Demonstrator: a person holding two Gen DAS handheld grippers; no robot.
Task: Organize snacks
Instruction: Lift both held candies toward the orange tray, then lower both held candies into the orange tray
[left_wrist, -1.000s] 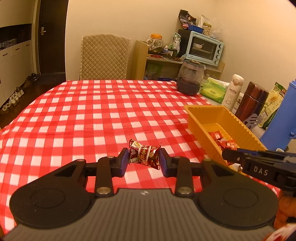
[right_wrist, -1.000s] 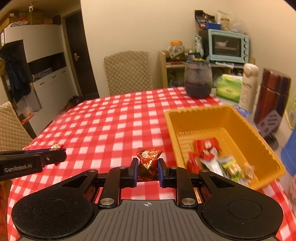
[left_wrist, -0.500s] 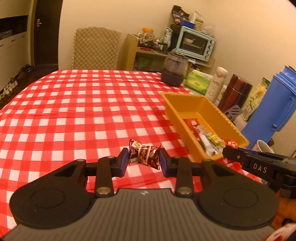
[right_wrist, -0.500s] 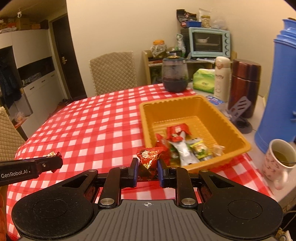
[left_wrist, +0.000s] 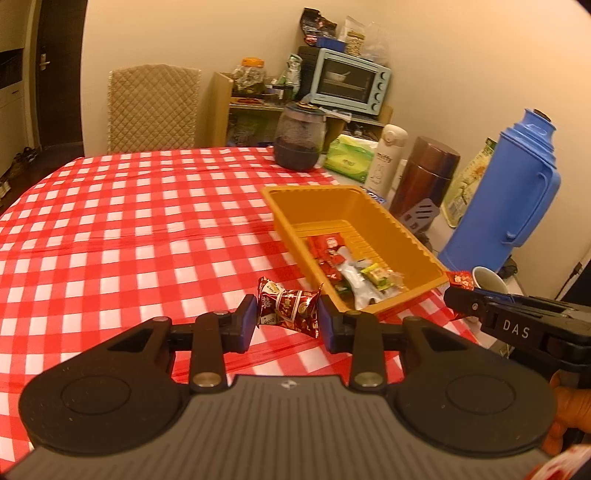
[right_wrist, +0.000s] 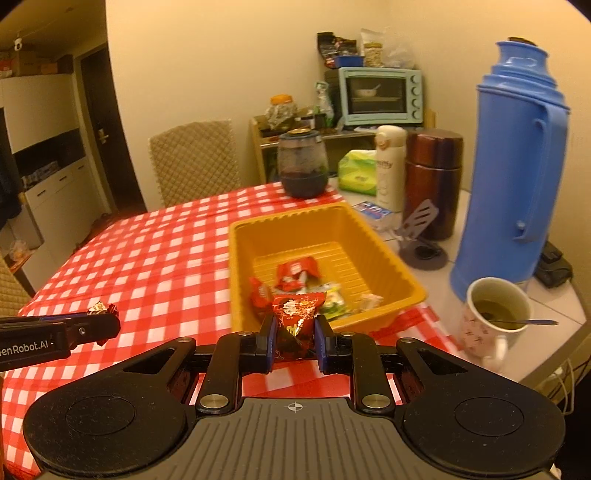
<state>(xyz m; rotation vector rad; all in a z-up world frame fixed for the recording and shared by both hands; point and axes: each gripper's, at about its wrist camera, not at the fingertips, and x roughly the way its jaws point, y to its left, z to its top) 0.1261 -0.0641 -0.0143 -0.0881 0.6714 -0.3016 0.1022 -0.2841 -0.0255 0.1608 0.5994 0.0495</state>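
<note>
Now both grippers, left (left_wrist: 287, 320) & right (right_wrist: 294, 339), each grip a red candy.

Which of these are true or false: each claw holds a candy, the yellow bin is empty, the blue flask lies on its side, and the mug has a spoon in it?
1. Each claw holds a candy: true. The left claw grips a red candy; the right claw grips a triangular candy.
2. The yellow bin is empty: false, it holds several snacks.
3. The blue flask lies on its side: false, it stands upright.
4. The mug has a spoon: true.
</note>
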